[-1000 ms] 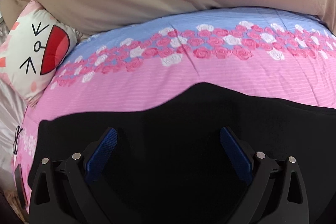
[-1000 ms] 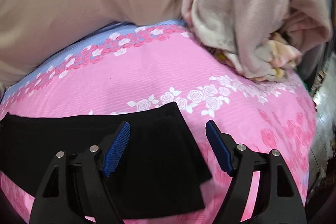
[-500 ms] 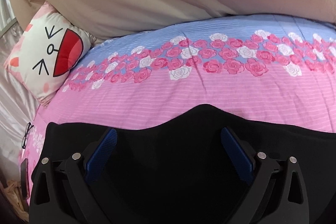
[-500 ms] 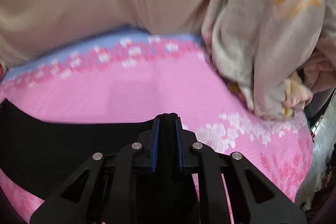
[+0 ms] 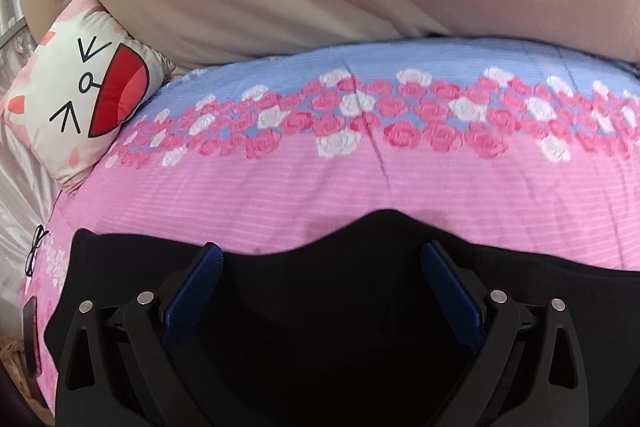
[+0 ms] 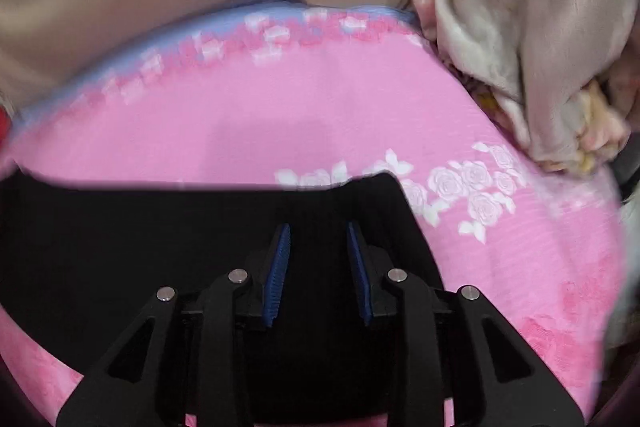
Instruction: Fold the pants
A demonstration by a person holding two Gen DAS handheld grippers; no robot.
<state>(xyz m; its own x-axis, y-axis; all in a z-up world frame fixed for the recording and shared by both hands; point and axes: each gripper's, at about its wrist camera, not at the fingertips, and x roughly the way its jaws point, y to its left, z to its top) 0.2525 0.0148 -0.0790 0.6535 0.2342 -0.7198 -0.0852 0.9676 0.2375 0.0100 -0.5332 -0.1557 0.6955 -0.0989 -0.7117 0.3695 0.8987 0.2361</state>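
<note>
black pants [image 5: 340, 307] lie flat on pink bedspread [image 5: 320, 187]; left jaws wide, right jaws narrow, reopening.

One pair of black pants [image 5: 340, 307], one pink floral bedspread [image 5: 320, 187], one cat-face cushion [image 5: 80, 99], one crumpled pale blanket [image 6: 540, 47], one pair of glasses [image 5: 35, 251], two tools: left tool [image 5: 320, 291], right tool [image 6: 318, 267]

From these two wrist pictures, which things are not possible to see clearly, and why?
- Black pants: near part cut off by the lower edge and hidden behind both tools, in both views.
- Right tool: whether its pads press the cloth; black on black.
- Small dark object at the bed's left edge, left view: too small, cut off by the rim.
- Flower band of the pink bedspread, right view: blurred.
</note>
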